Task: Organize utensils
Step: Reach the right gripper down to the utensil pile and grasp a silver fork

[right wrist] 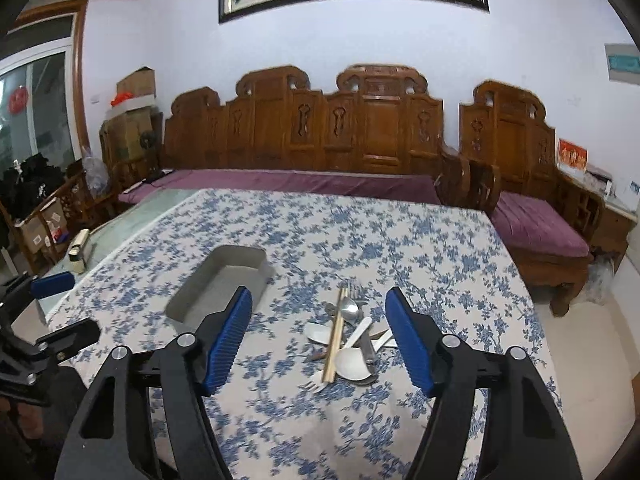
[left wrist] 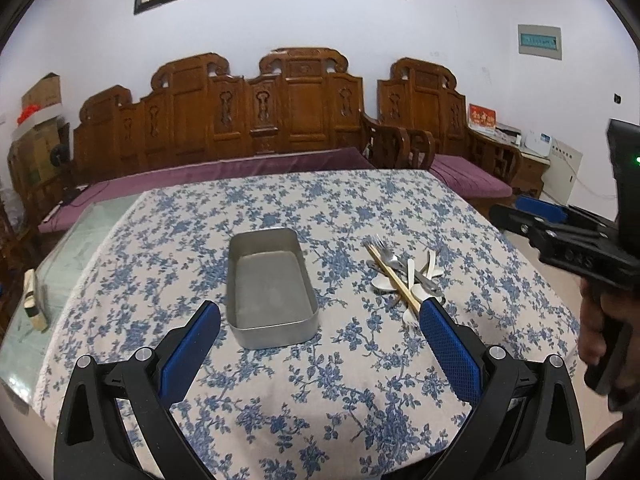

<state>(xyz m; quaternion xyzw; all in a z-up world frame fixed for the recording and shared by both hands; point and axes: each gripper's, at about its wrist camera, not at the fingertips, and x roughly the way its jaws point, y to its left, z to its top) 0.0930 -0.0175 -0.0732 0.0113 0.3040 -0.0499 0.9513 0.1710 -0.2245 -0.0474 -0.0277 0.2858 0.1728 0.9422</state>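
An empty rectangular metal tray (left wrist: 272,322) (right wrist: 192,308) stands on the floral tablecloth. To its right lies a pile of utensils (left wrist: 404,276) (right wrist: 348,340): a pair of wooden chopsticks (right wrist: 335,340), metal forks, a metal spoon (right wrist: 349,309) and white ceramic spoons (right wrist: 352,362). My left gripper (left wrist: 320,316) is open and empty, above the table just in front of the tray. My right gripper (right wrist: 318,300) is open and empty, hovering over the near side of the pile; it also shows at the right edge of the left wrist view (left wrist: 532,212).
The table (left wrist: 280,400) is covered by a blue floral cloth, with bare glass at its left (left wrist: 60,256). A small wooden block (left wrist: 34,300) stands on the glass. A carved wooden bench with purple cushions (right wrist: 300,184) runs behind the table.
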